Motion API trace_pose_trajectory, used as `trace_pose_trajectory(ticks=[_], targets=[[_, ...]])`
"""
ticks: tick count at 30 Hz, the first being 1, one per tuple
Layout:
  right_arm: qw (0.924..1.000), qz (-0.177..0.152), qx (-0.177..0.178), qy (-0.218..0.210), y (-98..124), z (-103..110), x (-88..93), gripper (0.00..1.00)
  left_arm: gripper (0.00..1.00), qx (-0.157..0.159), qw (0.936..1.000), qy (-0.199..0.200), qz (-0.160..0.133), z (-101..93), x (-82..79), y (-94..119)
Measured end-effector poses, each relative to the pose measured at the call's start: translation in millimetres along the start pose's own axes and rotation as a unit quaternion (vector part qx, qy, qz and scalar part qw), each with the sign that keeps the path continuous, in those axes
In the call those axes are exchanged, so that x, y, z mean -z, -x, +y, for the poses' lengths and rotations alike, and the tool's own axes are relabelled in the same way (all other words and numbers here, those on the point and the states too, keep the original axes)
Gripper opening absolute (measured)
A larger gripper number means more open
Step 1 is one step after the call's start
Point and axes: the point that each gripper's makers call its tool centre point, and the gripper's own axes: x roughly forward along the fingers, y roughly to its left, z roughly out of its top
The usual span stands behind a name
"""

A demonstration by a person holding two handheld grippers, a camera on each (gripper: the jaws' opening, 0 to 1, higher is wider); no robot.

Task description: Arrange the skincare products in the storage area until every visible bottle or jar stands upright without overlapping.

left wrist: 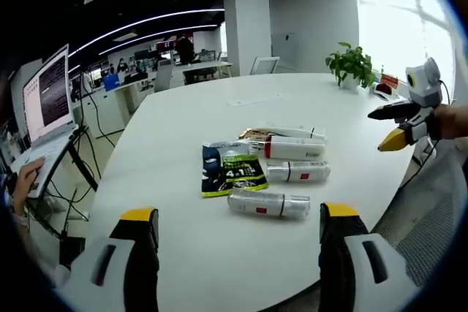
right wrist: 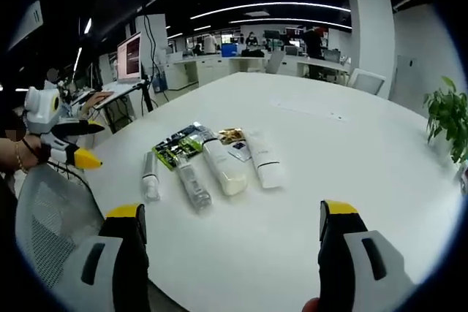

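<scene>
Several skincare tubes lie flat side by side on the white table (left wrist: 183, 107). In the left gripper view there is a silver tube (left wrist: 268, 204) nearest, then a red-labelled tube (left wrist: 297, 172), a white tube with a red cap (left wrist: 292, 149) and another white tube (left wrist: 289, 134). A green-black sachet (left wrist: 230, 169) and a gold sachet (left wrist: 254, 135) lie beside them. My left gripper (left wrist: 240, 215) hangs open just short of the silver tube. My right gripper (right wrist: 232, 211) is open, short of the clear tube (right wrist: 193, 184), small tube (right wrist: 150, 177) and white tubes (right wrist: 223, 166) (right wrist: 265, 158).
A potted plant (left wrist: 351, 63) stands at the table's far side. A laptop (left wrist: 47, 96) sits on a stand off the table, with a person's hand at it. A mesh chair (right wrist: 51, 217) is at the table edge. The other gripper (left wrist: 409, 118) hovers off the edge.
</scene>
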Motion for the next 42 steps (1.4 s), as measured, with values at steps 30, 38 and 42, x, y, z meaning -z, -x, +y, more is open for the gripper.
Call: trace_pose_trajectory(ticks=[30,38,42], targets=[[0.999,0.0,-0.028,0.036,-50.2,-2.6,-24.8,0.93,0.86,0.002,1.0,0.001,0.009,0.0,5.2,-2.6],[0.9977,0.008,-0.043,0.053,-66.6,3.9,-29.2,0.85,0.86,0.001,1.0,0.001,0.009,0.7,5.6,-2.6],[0.9964,0.019,-0.053,0.063,-76.1,7.5,-28.9,0.81,0.85,0.003,0.9999,-0.001,0.01,-0.9,5.1,-2.6]])
